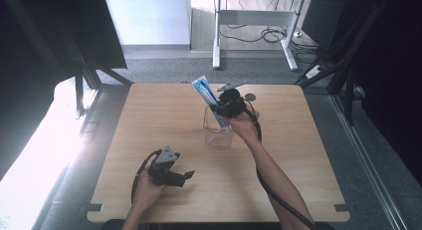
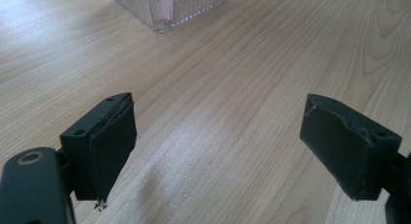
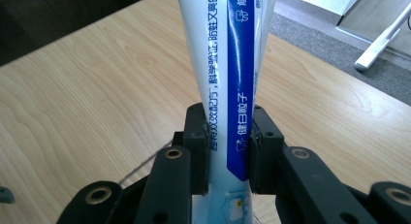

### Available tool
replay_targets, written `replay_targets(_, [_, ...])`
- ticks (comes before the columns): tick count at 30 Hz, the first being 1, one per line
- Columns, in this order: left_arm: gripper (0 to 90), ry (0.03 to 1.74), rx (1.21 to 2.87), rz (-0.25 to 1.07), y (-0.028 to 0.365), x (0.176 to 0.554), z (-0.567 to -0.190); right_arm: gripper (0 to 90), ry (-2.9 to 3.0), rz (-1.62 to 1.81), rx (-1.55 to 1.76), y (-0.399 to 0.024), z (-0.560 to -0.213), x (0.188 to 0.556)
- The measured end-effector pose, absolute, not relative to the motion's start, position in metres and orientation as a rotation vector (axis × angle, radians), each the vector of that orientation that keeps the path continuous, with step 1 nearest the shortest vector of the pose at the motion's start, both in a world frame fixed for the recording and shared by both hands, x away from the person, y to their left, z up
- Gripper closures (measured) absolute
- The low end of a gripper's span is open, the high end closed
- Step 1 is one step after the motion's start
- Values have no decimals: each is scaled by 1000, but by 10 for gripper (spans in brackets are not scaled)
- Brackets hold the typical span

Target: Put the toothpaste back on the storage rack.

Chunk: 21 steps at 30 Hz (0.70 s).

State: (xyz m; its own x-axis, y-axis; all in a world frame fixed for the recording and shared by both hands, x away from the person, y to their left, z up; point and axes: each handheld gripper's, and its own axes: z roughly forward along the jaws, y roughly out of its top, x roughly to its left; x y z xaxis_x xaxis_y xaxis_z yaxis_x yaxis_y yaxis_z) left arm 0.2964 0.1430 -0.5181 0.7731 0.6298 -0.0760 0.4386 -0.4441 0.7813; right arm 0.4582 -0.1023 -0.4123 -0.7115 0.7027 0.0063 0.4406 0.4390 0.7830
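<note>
My right gripper (image 3: 228, 146) is closed tight on the toothpaste tube (image 3: 228, 64), and the tube's lower end stands tilted inside the clear cup (image 1: 218, 130). My left gripper (image 2: 218, 151) is wide open and holds nothing, low over the table (image 1: 164, 115), near the cup.

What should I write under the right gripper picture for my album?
Right gripper clamps a white-and-blue toothpaste tube above the light wooden table.
</note>
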Motion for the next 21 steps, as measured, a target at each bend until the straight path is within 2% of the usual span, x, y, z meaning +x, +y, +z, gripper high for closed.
replay_targets(21, [133,797,2115,281,142,297,-519,733,2444,1121,963,-109,-444,458])
